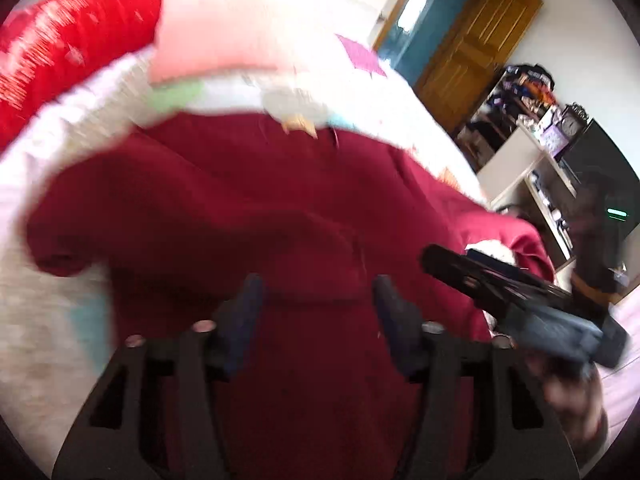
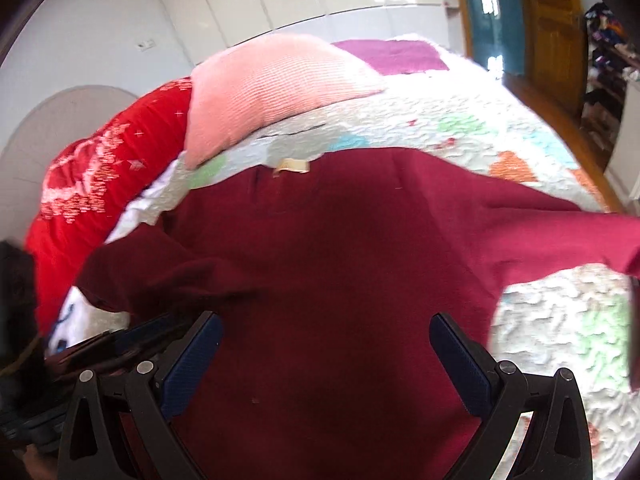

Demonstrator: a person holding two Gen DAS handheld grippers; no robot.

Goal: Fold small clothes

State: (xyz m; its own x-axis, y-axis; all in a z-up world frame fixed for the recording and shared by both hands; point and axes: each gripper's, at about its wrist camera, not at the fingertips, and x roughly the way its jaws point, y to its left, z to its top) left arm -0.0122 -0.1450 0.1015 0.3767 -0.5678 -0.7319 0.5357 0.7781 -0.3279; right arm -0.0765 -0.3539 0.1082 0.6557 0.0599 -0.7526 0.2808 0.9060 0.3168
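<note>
A dark red shirt [image 1: 256, 208] lies spread on the patterned quilt [image 1: 60, 292], collar and tan label [image 2: 291, 166] at the far side, sleeves out to both sides. It also fills the right wrist view [image 2: 340, 260]. My left gripper [image 1: 318, 292] is open, hovering over the shirt's near part, empty. My right gripper [image 2: 325, 344] is open wide over the shirt's middle, empty. The right gripper also shows in the left wrist view [image 1: 500, 284], close on the right. The left wrist view is blurred by motion.
A pink pillow [image 2: 276, 84] and a red embroidered pillow [image 2: 100, 184] lie at the bed's far end. A purple cloth [image 2: 392, 56] lies far back. A wooden door [image 1: 468, 52] and cluttered shelves [image 1: 532, 128] stand right of the bed.
</note>
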